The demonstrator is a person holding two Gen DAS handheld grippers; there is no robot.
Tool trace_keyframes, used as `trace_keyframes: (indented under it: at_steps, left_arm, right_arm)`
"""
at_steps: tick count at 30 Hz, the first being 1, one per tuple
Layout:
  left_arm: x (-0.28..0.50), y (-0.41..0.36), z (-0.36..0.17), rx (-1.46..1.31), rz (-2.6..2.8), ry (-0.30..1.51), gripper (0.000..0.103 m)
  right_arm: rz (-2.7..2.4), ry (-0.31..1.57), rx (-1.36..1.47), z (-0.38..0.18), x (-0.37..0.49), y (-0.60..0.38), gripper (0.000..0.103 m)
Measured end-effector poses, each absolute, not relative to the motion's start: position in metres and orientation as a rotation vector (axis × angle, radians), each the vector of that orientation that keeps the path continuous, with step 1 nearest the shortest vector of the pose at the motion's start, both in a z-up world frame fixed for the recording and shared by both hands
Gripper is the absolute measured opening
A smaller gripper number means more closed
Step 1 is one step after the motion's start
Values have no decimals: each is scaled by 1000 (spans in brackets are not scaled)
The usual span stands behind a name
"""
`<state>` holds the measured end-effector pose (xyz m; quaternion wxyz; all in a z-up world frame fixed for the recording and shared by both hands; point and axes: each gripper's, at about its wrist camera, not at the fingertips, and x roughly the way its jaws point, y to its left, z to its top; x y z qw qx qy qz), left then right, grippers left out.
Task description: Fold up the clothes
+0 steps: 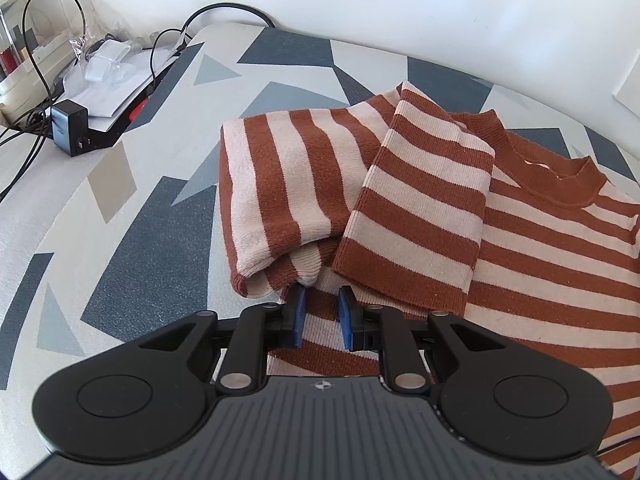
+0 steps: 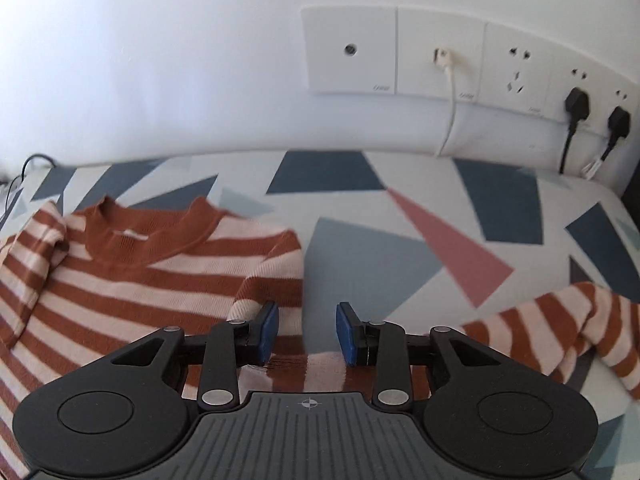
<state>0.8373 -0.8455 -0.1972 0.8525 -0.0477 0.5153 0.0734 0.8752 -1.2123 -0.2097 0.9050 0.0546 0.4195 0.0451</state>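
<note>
A rust-and-cream striped sweater [image 1: 540, 248] lies on a mat with a geometric pattern [image 1: 132, 216], its collar [image 1: 560, 176] toward the far wall. One sleeve [image 1: 424, 208] is folded across the body, beside a folded side panel [image 1: 280, 184]. My left gripper [image 1: 323, 312] hovers at the near edge of that fold, its blue pads a little apart with nothing pinched. In the right wrist view my right gripper [image 2: 307, 330] stands open over the sweater's [image 2: 140, 280] shoulder edge, empty. The other sleeve [image 2: 560, 332] trails out to the right.
At the back left sit a grey charger [image 1: 69, 132], black cables [image 1: 36, 60], papers [image 1: 108, 92] and a clear box [image 1: 24, 20]. Wall sockets [image 2: 440, 60] with two black plugs [image 2: 576, 104] and a white cable [image 2: 452, 112] are behind the mat.
</note>
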Motion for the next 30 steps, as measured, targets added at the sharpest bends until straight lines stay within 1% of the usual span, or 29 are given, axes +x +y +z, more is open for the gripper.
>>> trace_keyframes:
  at_steps: [2, 4, 5, 9, 12, 17, 26, 29, 30]
  left_arm:
    - [837, -847, -197, -95, 155, 1083, 20]
    - [837, -847, -197, -94, 156, 1082, 20]
    - [837, -847, -197, -93, 156, 1081, 20]
    - [837, -848, -197, -85, 158, 1078, 20]
    - [837, -850, -198, -74, 158, 1076, 21]
    - [837, -848, -198, -74, 153, 1075, 21]
    - [837, -849, -198, -70, 152, 1072, 21]
    - [837, -848, -198, -70, 149, 1072, 21]
    - [837, -848, -198, -70, 148, 1072, 21]
  right_arm:
    - [108, 872, 105, -212, 877, -1210, 27]
    - [125, 877, 108, -211, 877, -1208, 23]
    - [135, 880, 114, -211, 877, -1208, 19]
    - [164, 903, 112, -213, 881, -1207, 15]
    - [182, 909, 106, -212, 881, -1207, 6]
    - [160, 887, 34, -207, 876, -1205, 1]
    - [-112, 815, -42, -201, 878, -1234, 1]
    - [-209, 759, -108, -199, 873, -1231, 16]
    - [-177, 752, -72, -195, 870, -1234, 16]
